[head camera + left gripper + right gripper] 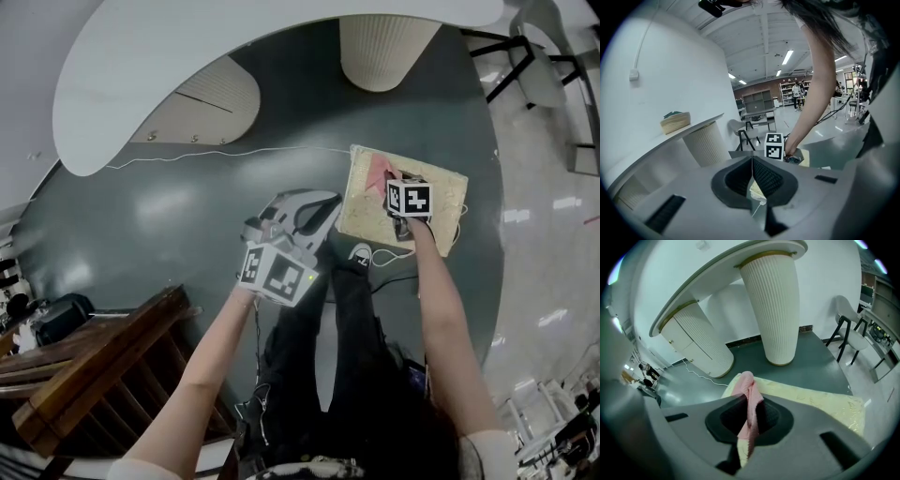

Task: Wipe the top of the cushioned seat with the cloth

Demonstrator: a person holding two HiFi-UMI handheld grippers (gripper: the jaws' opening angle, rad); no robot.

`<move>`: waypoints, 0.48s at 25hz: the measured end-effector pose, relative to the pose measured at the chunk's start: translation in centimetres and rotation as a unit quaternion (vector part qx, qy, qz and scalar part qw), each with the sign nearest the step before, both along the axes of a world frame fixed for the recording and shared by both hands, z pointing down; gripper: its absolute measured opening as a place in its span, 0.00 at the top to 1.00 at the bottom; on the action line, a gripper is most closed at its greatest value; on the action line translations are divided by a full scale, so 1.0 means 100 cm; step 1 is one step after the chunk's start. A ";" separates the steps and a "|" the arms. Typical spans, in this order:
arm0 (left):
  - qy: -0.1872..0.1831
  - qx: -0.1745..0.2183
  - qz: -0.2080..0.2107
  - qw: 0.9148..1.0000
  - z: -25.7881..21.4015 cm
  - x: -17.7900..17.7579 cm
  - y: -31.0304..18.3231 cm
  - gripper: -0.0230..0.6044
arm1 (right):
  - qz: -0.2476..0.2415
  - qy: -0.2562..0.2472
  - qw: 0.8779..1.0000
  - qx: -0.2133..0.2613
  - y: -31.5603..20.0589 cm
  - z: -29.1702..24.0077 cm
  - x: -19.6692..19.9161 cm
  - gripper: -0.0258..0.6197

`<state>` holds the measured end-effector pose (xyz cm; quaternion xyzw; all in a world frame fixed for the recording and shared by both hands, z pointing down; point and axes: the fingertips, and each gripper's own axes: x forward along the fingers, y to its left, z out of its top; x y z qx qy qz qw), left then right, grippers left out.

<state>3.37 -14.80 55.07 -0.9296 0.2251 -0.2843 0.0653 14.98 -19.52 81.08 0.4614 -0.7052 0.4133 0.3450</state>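
Observation:
The cushioned seat (441, 202) is a pale yellow square pad lying low on the dark green floor, right of centre in the head view. My right gripper (394, 184) is over its middle, shut on a pink cloth (379, 171) that trails onto the pad. In the right gripper view the cloth (749, 397) runs up between the jaws of the right gripper (749, 414), and the seat (815, 401) spreads beyond them. My left gripper (319, 208) hovers over the floor just left of the seat. Its jaws are closed together on nothing (752, 177).
A curved white tabletop (187, 75) on two ribbed pedestals (384, 47) (202, 103) stands beyond the seat. A white cable (225, 152) crosses the floor. Wooden furniture (103, 366) sits at lower left, and black-legged chairs (544, 66) at upper right. The person's shoe (361, 253) is by the seat's near edge.

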 end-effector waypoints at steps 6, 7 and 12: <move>0.008 -0.003 0.011 1.000 0.000 0.022 0.005 0.95 | 0.036 0.052 0.998 0.006 0.012 0.000 0.075 0.94; 0.009 -0.004 0.014 1.000 0.000 0.026 0.006 0.95 | 0.045 0.057 0.997 0.004 0.015 0.000 0.088 0.94; 0.009 -0.011 0.034 0.999 0.004 0.049 0.012 0.95 | 0.071 0.091 0.993 0.000 0.029 -0.002 0.153 0.94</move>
